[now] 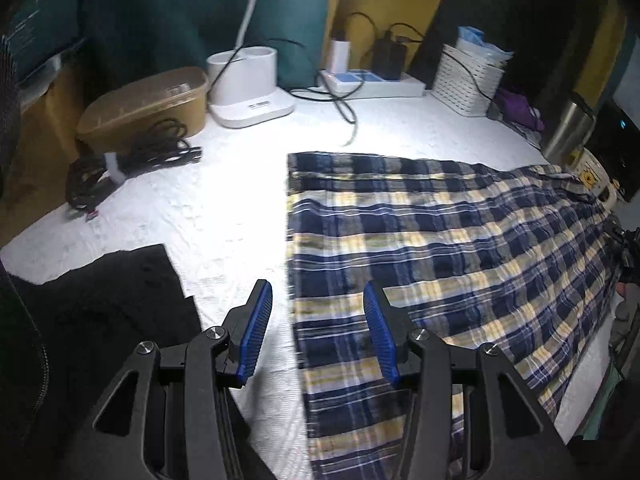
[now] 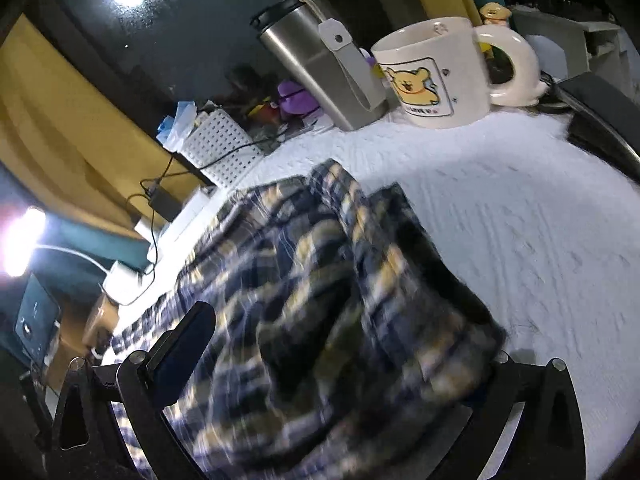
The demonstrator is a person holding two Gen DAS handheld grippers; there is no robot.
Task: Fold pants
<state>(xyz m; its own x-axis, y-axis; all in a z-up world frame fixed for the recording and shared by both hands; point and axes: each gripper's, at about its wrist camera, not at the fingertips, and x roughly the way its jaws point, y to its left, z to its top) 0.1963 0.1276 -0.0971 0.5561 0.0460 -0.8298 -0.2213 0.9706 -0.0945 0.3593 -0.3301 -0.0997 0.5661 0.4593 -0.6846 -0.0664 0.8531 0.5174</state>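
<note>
**Spreading plaid pants on a white tabletop**

Hovering low over the near left hem of the navy-and-yellow plaid pants (image 1: 440, 240), the left gripper (image 1: 318, 332) is released, blue pads apart with nothing between them. The right gripper (image 2: 348, 380) is tilted, with blurred plaid cloth bunched across it; its grasp cannot be told. The bear mug's (image 2: 436, 72) lettering is unreadable beside the steel tumbler (image 2: 316, 64).

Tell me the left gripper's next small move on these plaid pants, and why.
Probably lower the left gripper and close on the pants' near left edge: its jaws stand open astride that edge, holding nothing, while fabric is bunched across the right gripper.
</note>
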